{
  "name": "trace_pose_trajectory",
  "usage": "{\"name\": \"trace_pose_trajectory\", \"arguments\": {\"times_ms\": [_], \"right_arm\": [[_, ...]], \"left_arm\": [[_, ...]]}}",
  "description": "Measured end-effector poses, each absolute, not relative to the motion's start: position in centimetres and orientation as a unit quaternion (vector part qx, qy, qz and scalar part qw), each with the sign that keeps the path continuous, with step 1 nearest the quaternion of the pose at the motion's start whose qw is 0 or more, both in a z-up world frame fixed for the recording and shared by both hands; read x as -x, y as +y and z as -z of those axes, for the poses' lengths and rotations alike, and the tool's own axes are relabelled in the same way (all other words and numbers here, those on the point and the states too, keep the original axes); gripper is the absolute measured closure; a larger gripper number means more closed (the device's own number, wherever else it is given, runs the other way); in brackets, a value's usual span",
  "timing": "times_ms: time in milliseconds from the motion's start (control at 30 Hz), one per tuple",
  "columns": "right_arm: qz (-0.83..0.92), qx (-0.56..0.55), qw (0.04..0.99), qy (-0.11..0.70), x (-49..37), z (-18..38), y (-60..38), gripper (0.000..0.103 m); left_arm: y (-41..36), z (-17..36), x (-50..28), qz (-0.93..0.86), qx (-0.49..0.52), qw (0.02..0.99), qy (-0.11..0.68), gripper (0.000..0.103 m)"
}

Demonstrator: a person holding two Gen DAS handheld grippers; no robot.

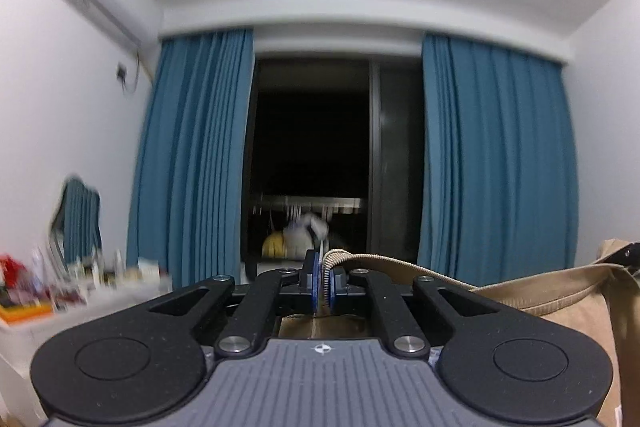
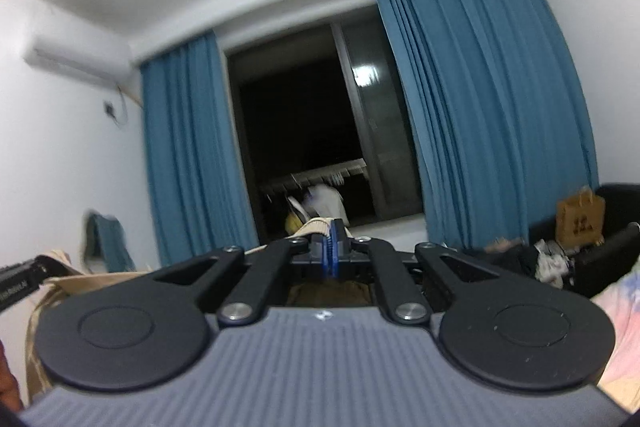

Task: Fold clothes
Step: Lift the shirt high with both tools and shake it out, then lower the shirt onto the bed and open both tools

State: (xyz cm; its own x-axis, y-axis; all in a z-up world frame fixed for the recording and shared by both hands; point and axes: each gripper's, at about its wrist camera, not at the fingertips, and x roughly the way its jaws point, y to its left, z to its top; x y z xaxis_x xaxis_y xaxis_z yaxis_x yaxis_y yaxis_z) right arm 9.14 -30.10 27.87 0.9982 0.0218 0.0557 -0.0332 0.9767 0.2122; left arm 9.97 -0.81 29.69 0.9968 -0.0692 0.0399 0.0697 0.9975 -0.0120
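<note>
Closest to us, both grippers are clamped onto the same tan garment and holding it up in the air. The left gripper (image 1: 322, 283) has its blue pads squeezed on the ribbed waistband (image 1: 384, 259), and the khaki fabric (image 1: 560, 299) runs off to its right and hangs down. The right gripper (image 2: 331, 247) is pinched shut on the ribbed edge (image 2: 316, 227) at the other end, with the rest of the garment (image 2: 80, 283) trailing to its left, where the tip of the other gripper shows. We can't tell whether it's shorts or trousers, since most of it hangs below view. Our guess is we're at the lift-and-spread step before laying it down. Main worry: each grip only has a thin bite of the elastic edge, so a fast shake or uneven pull could slip one corner out and drop the whole thing in a heap. Both views are motion-blurred too, so we'd slow down. Further off there's a cluttered dresser (image 1: 36, 299) on the left, a brown paper bag (image 2: 580, 217) on a dark sofa to the right, then blue curtains (image 1: 188, 163) framing a dark balcony door (image 1: 312, 131).
</note>
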Motion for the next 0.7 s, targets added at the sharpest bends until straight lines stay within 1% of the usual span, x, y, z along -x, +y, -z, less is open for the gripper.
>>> {"name": "trace_pose_trajectory", "arguments": {"times_ms": [100, 233, 367, 433, 500, 533, 633, 700], "right_arm": [[0.001, -0.093, 0.996, 0.003, -17.3, -21.4, -31.0, 0.098], [0.002, -0.09, 0.996, 0.028, -26.9, -10.5, -32.3, 0.098], [0.008, -0.083, 0.991, 0.101, -36.0, -0.7, -32.6, 0.098], [0.02, -0.075, 0.986, 0.144, -39.9, 4.2, -32.4, 0.098], [0.029, -0.076, 0.978, 0.194, -43.1, 7.9, -32.4, 0.098], [0.029, -0.082, 0.971, 0.222, -44.8, 9.3, -32.6, 0.098], [0.021, -0.119, 0.95, 0.289, -47.6, 12.4, -33.6, 0.097], [0.014, -0.14, 0.944, 0.297, -47.7, 13.6, -34.0, 0.097]], "left_arm": [[-1.2, -23.4, -19.3, 0.034, 0.009, 0.999, 0.016, 0.097], [-2.0, -12.7, -31.0, 0.036, 0.028, 0.996, 0.074, 0.097], [-3.1, -1.6, -41.0, 0.028, 0.015, 0.988, 0.151, 0.097], [-3.5, 3.8, -43.9, 0.029, 0.0, 0.982, 0.186, 0.097], [-3.6, 7.4, -47.9, 0.025, -0.015, 0.972, 0.235, 0.097], [-3.6, 9.2, -48.6, 0.024, -0.02, 0.968, 0.248, 0.097], [-3.6, 14.5, -50.7, 0.021, -0.036, 0.957, 0.287, 0.097], [-3.1, 16.3, -50.0, 0.02, -0.048, 0.958, 0.283, 0.097]]}}
